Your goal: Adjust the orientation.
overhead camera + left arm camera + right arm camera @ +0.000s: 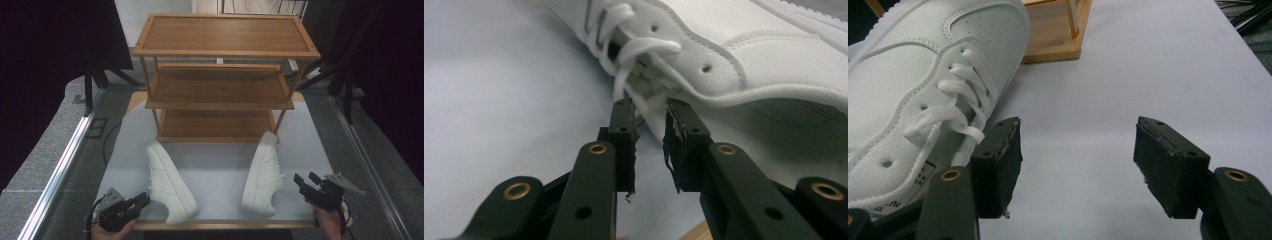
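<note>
left gripper (650, 107): jaws narrowly parted at collar of left white leather lace-up sneaker (169, 181), gripping nothing | right gripper (1078, 150): jaws spread wide, empty, beside right white sneaker (263, 174) | both sneakers before three-tier wooden rack (222, 75)

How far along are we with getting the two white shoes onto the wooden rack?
Nothing is shelved: the rack is bare and both shoes lie on the table. In hand: the left tool, jaws slightly apart, is at the left shoe near its laces. The right tool is open beside the right shoe. Both grasps and placements remain.
</note>
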The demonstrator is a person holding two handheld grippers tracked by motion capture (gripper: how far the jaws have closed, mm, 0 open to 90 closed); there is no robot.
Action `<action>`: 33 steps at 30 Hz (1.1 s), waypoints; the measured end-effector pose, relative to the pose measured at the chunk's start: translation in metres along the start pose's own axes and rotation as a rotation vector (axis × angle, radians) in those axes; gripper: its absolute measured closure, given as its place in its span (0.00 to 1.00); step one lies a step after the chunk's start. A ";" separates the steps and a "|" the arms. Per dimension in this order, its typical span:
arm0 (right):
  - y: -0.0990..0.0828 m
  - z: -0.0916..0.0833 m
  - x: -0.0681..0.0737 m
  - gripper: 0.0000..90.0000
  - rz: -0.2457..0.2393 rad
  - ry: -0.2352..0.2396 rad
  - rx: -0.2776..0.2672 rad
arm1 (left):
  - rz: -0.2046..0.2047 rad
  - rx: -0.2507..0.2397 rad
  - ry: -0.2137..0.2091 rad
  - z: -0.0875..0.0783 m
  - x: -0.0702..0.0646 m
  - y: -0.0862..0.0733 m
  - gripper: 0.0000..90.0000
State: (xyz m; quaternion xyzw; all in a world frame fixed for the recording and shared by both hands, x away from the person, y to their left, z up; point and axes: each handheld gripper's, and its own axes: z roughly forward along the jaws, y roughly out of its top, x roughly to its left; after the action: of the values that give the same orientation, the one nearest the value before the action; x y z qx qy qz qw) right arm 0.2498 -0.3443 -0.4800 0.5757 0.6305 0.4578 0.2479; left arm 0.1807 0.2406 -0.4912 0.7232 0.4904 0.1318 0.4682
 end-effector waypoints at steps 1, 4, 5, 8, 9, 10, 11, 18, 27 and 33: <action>0.000 0.000 -0.001 0.39 0.003 0.000 -0.001 | 0.004 0.000 -0.006 0.001 -0.001 0.000 0.83; -0.001 -0.001 -0.003 0.39 0.013 -0.008 -0.002 | 0.004 0.006 -0.025 0.004 -0.005 0.001 0.87; -0.001 -0.001 -0.004 0.39 0.015 -0.010 -0.004 | 0.004 0.006 -0.025 0.004 -0.005 0.001 0.88; -0.001 -0.002 -0.005 0.39 0.020 -0.011 -0.007 | 0.007 0.012 -0.036 0.008 -0.008 0.002 0.88; -0.001 -0.002 -0.005 0.39 0.020 -0.011 -0.007 | 0.007 0.012 -0.036 0.008 -0.008 0.002 0.88; -0.001 -0.002 -0.004 0.39 0.017 -0.011 -0.005 | 0.003 0.012 -0.041 0.008 -0.008 0.002 0.88; -0.001 -0.002 -0.004 0.39 0.017 -0.011 -0.005 | 0.001 0.012 -0.044 0.009 -0.008 0.002 0.88; -0.001 0.000 -0.003 0.39 0.014 -0.008 0.000 | 0.001 0.000 -0.043 0.008 -0.008 0.004 0.89; -0.001 -0.001 -0.004 0.39 0.019 -0.010 -0.003 | 0.020 -0.008 -0.039 0.010 -0.011 0.014 0.89; -0.001 0.000 -0.004 0.39 0.022 -0.009 -0.003 | 0.054 -0.015 -0.048 0.013 -0.018 0.030 0.89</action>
State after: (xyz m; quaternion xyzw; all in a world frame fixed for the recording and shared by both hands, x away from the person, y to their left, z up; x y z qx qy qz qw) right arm 0.2500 -0.3481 -0.4812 0.5841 0.6224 0.4589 0.2467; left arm 0.1983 0.2159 -0.4688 0.7357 0.4582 0.1308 0.4814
